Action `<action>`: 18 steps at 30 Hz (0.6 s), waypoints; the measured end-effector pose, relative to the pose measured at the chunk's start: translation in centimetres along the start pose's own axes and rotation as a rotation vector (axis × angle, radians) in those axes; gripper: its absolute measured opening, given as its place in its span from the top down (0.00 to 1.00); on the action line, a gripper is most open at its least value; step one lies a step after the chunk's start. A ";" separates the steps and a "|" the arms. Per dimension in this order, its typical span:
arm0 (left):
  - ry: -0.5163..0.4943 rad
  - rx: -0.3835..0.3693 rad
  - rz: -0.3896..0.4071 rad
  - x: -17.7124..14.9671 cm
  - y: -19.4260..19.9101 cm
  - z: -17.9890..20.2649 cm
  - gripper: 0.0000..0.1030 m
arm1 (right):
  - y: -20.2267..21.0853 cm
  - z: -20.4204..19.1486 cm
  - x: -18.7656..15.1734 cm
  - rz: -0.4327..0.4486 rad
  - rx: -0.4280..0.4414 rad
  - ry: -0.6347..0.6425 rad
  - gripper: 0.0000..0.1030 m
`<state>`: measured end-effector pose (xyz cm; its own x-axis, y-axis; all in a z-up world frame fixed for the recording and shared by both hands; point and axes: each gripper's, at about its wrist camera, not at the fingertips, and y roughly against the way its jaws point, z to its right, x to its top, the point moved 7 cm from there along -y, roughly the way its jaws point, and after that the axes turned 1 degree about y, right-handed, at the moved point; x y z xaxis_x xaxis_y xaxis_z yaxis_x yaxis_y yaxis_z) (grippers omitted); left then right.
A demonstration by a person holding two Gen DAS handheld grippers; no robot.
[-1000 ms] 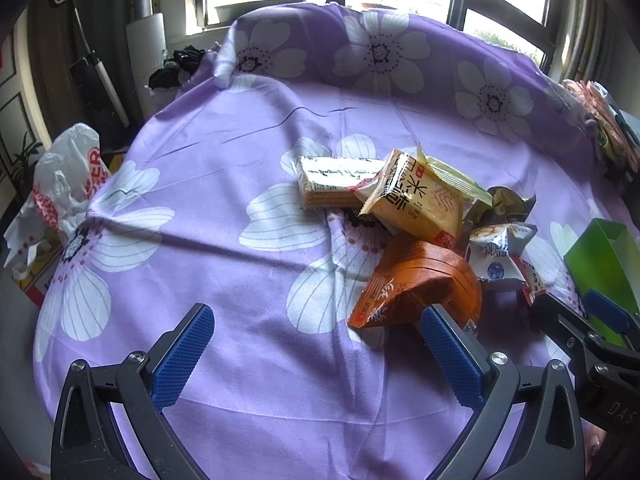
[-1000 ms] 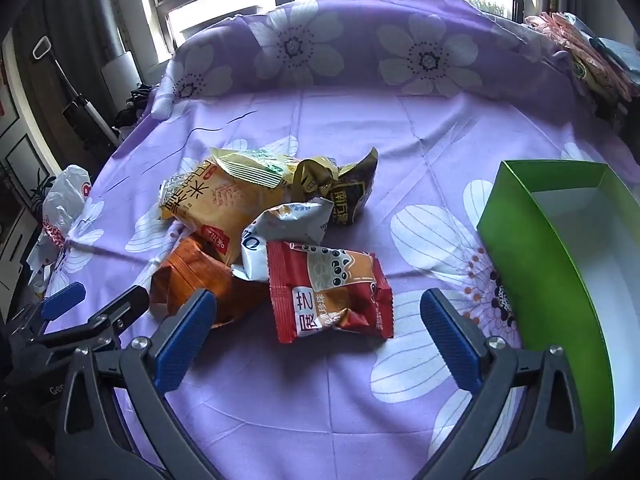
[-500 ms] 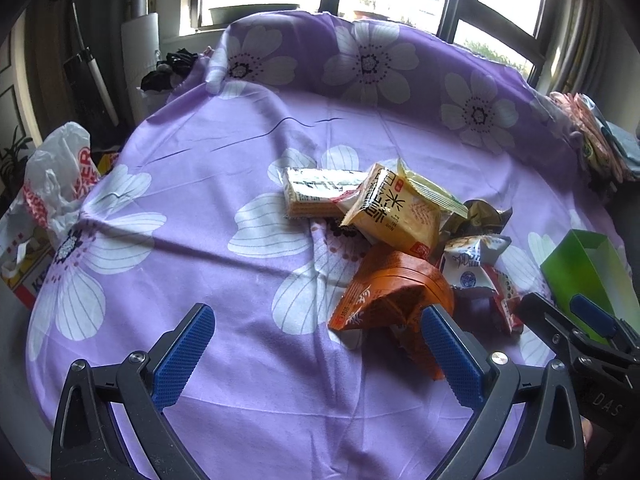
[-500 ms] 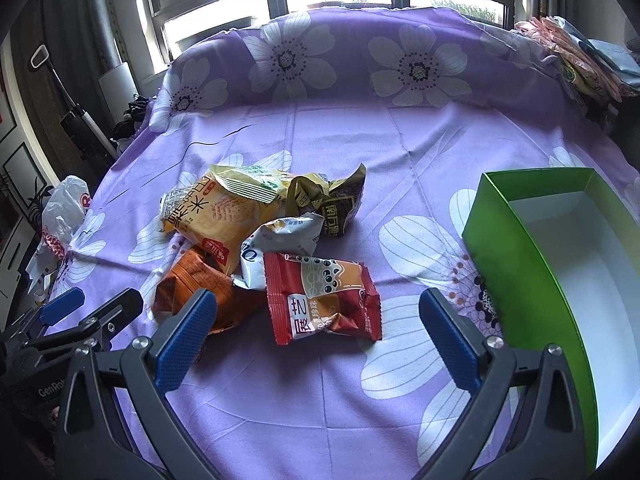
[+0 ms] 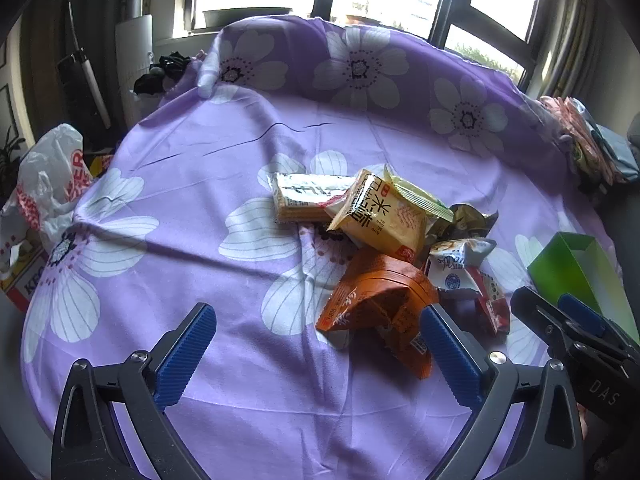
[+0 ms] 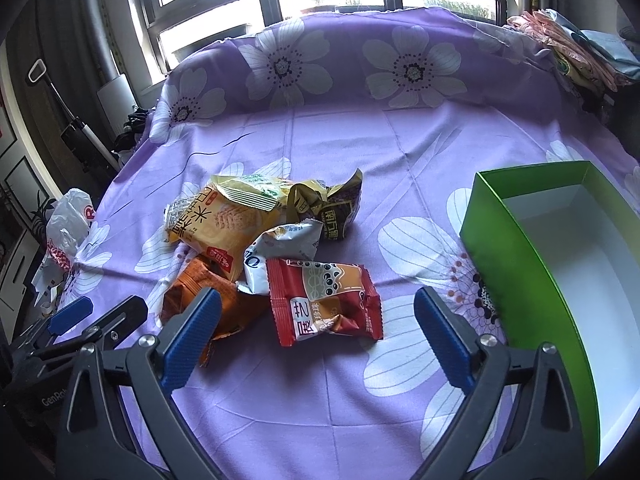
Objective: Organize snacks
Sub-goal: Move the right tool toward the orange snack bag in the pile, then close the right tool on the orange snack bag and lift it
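Six snack packets (image 6: pixel 280 248), perhaps more underneath, lie heaped on the purple flowered surface (image 6: pixel 400 152) beside one empty green box (image 6: pixel 520 248). Left tongs (image 5: pixel 316 352) gape empty; right tongs (image 6: pixel 316 332) are closing, nothing gripped.

Both wrist cameras looked steeply down, close over the purple flowered cloth (image 5: pixel 192 248) — the left from the left, the right beside the green cardboard box (image 6: pixel 516 256) — sharing the crinkled snack-packet pile (image 6: pixel 272 240).
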<state>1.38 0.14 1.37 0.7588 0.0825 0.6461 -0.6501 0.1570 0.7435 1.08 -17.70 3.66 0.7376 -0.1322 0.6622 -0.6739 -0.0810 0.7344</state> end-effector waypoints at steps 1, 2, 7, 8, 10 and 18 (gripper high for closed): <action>-0.002 -0.003 0.001 0.0 0.0 0.1 0.01 | 0.0 0.1 0.0 -0.001 -0.002 -0.002 0.08; -0.004 -0.006 0.002 0.0 0.1 0.1 0.02 | 0.0 0.1 0.0 -0.002 -0.003 -0.003 0.10; -0.005 -0.013 -0.010 -0.1 -0.2 0.3 0.15 | 0.0 0.3 0.0 -0.004 0.000 -0.014 0.17; -0.004 -0.014 -0.012 -0.1 -0.2 0.3 0.17 | 0.0 0.4 0.0 -0.006 0.002 -0.017 0.19; -0.001 -0.022 -0.014 -0.1 -0.2 0.4 0.19 | -0.1 0.4 0.0 -0.010 0.008 -0.025 0.23; 0.004 -0.102 -0.029 0.1 -0.2 1.4 0.28 | 0.1 -0.4 0.0 -0.068 0.142 -0.114 0.29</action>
<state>1.48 -1.24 1.54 0.7774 0.0804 0.6238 -0.6206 0.2590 0.7401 1.06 -17.33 3.81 0.7775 -0.2319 0.5846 -0.6278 -0.2308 0.7434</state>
